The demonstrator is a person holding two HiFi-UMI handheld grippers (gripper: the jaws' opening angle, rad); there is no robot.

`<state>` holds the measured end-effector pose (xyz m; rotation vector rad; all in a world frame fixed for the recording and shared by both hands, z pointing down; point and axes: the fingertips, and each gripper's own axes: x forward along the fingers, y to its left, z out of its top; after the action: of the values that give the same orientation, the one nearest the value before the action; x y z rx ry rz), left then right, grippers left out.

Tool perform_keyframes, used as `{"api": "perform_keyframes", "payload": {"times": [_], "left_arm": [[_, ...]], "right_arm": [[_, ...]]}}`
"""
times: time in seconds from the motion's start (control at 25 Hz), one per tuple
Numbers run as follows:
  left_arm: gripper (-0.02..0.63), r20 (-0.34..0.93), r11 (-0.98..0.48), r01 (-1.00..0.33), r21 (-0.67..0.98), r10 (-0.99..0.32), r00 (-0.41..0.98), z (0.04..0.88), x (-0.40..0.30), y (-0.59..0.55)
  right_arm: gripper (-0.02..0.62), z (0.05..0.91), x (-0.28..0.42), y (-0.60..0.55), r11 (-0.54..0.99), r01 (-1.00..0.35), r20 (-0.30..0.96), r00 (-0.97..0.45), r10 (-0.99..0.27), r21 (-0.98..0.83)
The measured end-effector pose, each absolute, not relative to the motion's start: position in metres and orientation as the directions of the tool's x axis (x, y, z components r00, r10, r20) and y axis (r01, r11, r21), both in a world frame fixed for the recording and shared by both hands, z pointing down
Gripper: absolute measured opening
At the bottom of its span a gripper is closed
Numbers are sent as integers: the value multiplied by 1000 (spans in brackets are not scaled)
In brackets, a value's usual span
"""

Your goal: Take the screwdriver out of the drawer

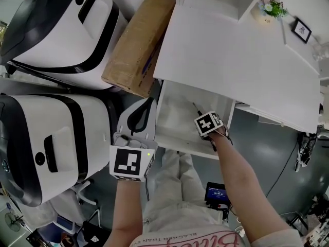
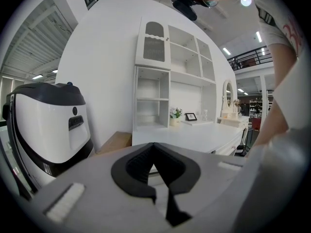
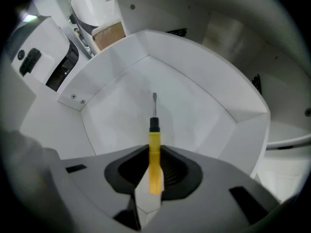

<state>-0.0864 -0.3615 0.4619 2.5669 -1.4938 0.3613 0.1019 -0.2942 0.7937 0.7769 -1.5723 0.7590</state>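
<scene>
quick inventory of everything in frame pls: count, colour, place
screwdriver: 1, yellow handle, in the drawer
drawer: 1, white, open under the desk
desk: 1, white, centre-right
shelf unit: 1, white, at the desk's back
cardboard box: 1, brown, left of the desk
machines: 2, white and black, far left
flower pot: 1, pale, desk's far corner
picture frame: 1, black, beside the flower pot
left gripper: 1, grey, shut, empty, left of the drawer
right gripper: 1, grey, down in the drawer, shut on the screwdriver's handle

Screwdriver (image 3: 154, 154): plastic handle, metal shaft; drawer (image 3: 116, 115): smooth matt white.
</scene>
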Motion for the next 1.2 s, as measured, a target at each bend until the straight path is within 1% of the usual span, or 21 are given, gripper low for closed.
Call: {"api": "perform_keyframes", "payload": {"times": [0.32, 0.68, 0.96, 1.2], "left_arm": [[3, 239, -488, -873, 13, -846, 476, 436, -85, -360], [3, 170, -518, -855, -12, -844, 509, 392, -66, -363], [3, 93, -508, -861, -25, -859, 504, 353, -59, -371], [3, 36, -515, -856, -52, -857, 513, 319, -53, -374]], "right_arm": [[80, 755, 108, -293, 587, -809, 989, -111, -102, -30], [80, 695, 108, -308, 587, -810, 967, -158, -202, -10], [80, 639, 106, -318, 587, -810, 935, -215, -282, -9], [80, 583, 116, -332, 528, -849, 896, -241, -374, -8]]}}
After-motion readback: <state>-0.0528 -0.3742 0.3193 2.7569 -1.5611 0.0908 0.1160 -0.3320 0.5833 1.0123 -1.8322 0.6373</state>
